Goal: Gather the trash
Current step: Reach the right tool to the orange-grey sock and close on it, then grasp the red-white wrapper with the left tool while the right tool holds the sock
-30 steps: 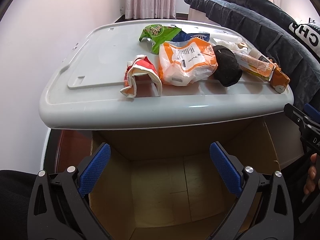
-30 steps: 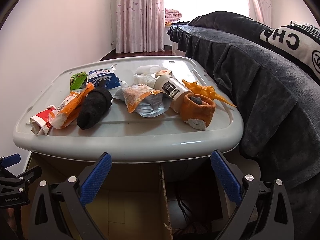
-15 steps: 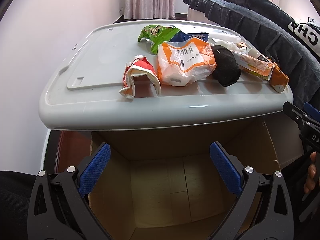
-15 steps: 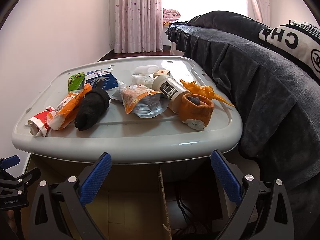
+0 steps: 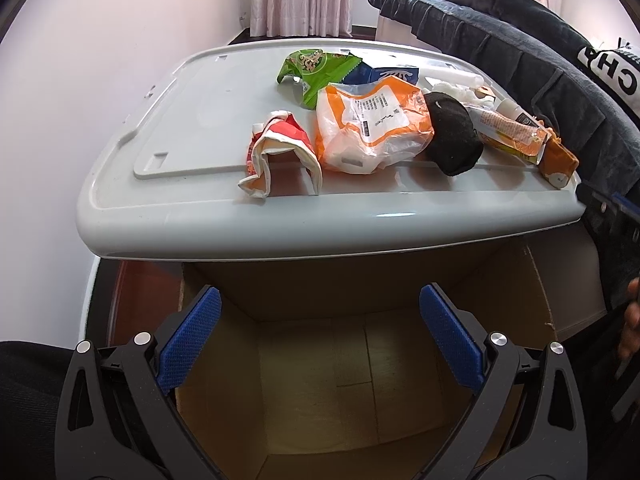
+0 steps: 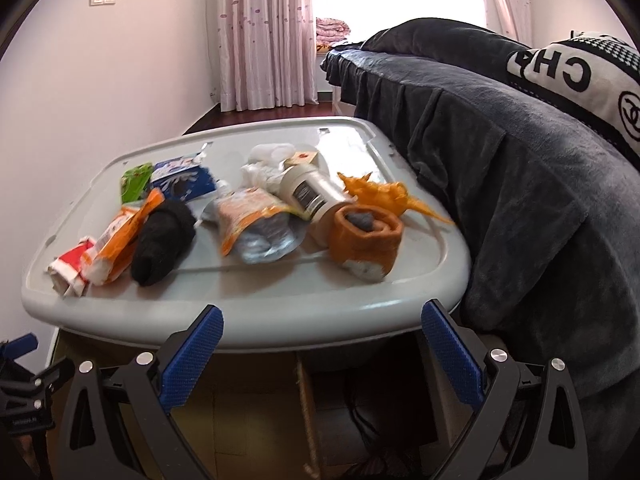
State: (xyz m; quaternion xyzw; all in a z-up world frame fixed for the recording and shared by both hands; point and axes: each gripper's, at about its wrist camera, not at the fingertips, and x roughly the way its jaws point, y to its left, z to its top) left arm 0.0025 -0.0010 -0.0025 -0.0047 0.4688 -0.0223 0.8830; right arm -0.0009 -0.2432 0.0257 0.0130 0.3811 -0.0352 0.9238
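Over the box (image 5: pixel 352 364): my left tongs (image 5: pixel 320 336) spread wide, holding nothing
Right tongs (image 6: pixel 322 346): wide too, bare, before the desk (image 6: pixel 256 312) edge
Trash: on the desk; red wrapper (image 5: pixel 280 152), orange bag (image 5: pixel 372 128), black sock (image 5: pixel 452 140)
Bottle (image 6: pixel 312 196): lying beside the orange sock (image 6: pixel 366 242)

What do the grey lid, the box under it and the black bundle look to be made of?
Grey lid: likely moulded plastic, smooth with a soft sheen and rounded rim. Box: corrugated cardboard, matte brown, with flap seams on its floor. Black bundle: knit fabric, seemingly a rolled sock, matte and fuzzy.
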